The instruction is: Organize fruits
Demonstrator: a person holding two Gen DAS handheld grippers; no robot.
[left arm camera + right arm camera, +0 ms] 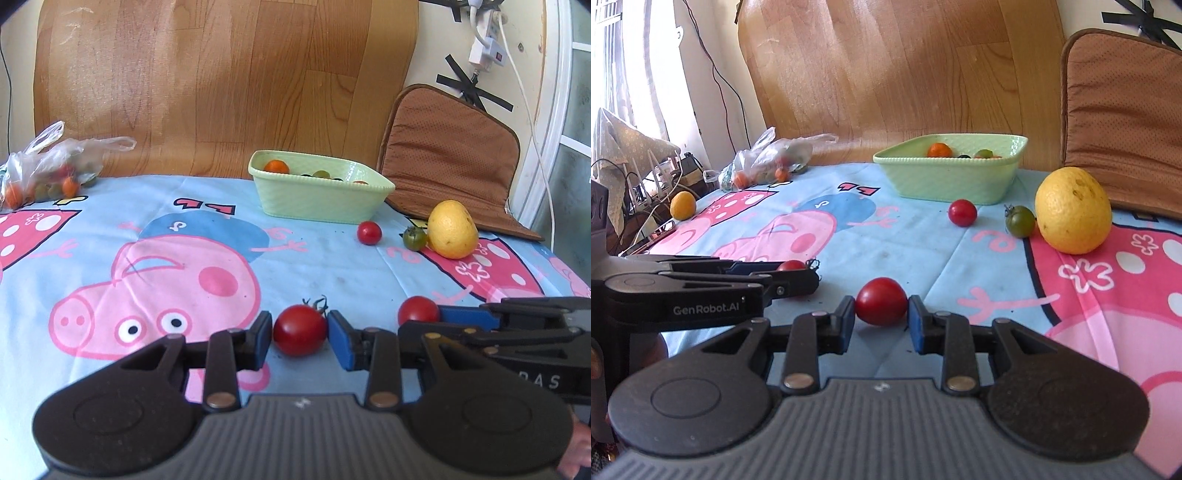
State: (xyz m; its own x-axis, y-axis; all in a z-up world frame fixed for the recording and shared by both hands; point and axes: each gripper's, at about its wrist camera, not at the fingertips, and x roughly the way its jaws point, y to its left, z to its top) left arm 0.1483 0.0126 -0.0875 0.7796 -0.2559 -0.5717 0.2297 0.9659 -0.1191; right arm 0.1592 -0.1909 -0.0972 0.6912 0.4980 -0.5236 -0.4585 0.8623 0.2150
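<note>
A: What is sitting nearest, at the near edge of the tabletop [92, 221]?

B: The left gripper [300, 334] is bracketing a stemmed red tomato [300, 329]; its blue pads are lying right against the fruit on both sides, so I am reading it as pinching that tomato, which is resting on the cloth. The right gripper [881, 313] is doing the same just beside it, its fingers pressing on a smooth red tomato [881, 302] that is also sitting on the cloth.

A: So neither one is lifting anything?

B: As far as I can judge, both tomatoes are sitting on the cloth, each between its own gripper's fingers, the two grippers nearly touching side by side.

A: And going farther back?

B: Past the middle, a small red tomato [962, 212] is lying alone, with a green tomato [1019, 220] touching a big yellow citrus [1073, 210] toward the right edge. Behind them the green basket [945, 181] is standing near the far edge, holding an orange fruit and a few others. A plastic bag [768, 158] of small fruit is lying at the far left corner, and another yellow fruit [682, 205] is sitting at the left edge.

A: How far along is it, then?

B: I am guessing partway: a few pieces are in the basket, while five are waiting loose near it, plus the bag and the left-edge fruit.
</note>
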